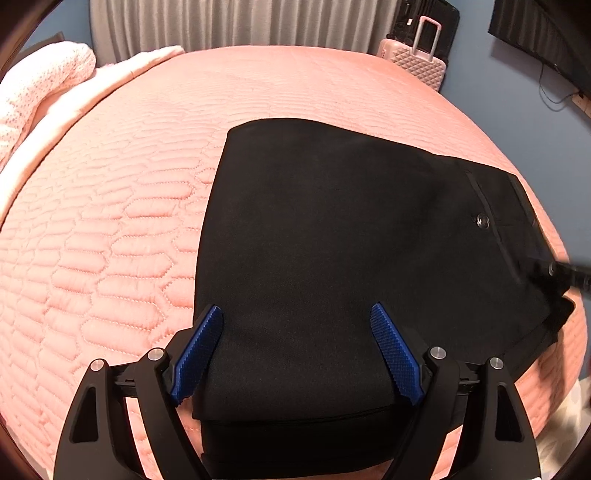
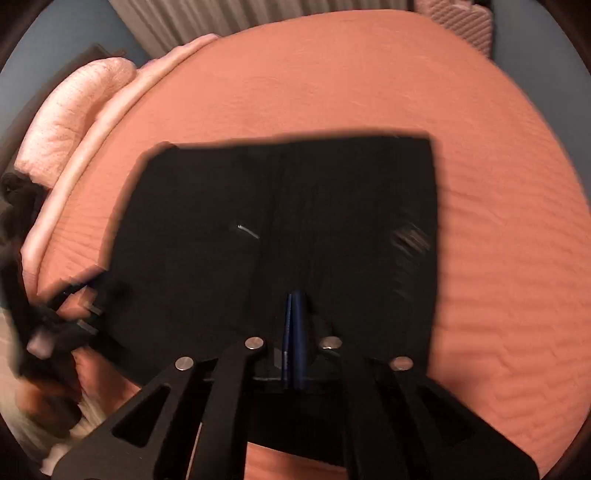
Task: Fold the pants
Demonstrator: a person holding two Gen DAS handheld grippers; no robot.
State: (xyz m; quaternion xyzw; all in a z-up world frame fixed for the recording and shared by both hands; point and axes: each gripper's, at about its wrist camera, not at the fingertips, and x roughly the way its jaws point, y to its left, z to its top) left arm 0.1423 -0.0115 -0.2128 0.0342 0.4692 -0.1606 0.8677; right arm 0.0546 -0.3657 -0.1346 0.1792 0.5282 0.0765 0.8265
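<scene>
Black pants lie folded into a broad flat shape on a pink quilted bedspread; a button and a pocket seam show near their right end. My left gripper hovers open over the near folded edge, its blue pads wide apart with nothing pinched between them. In the blurred right wrist view the pants fill the centre. My right gripper is shut, pads together, low over the fabric; whether cloth is pinched is unclear. Its tip appears blurred at the waistband end.
A pale knitted blanket and a pillow lie at the bed's far left. A pink suitcase stands beyond the far edge by grey curtains. A dark screen hangs at the upper right. The left gripper shows blurred.
</scene>
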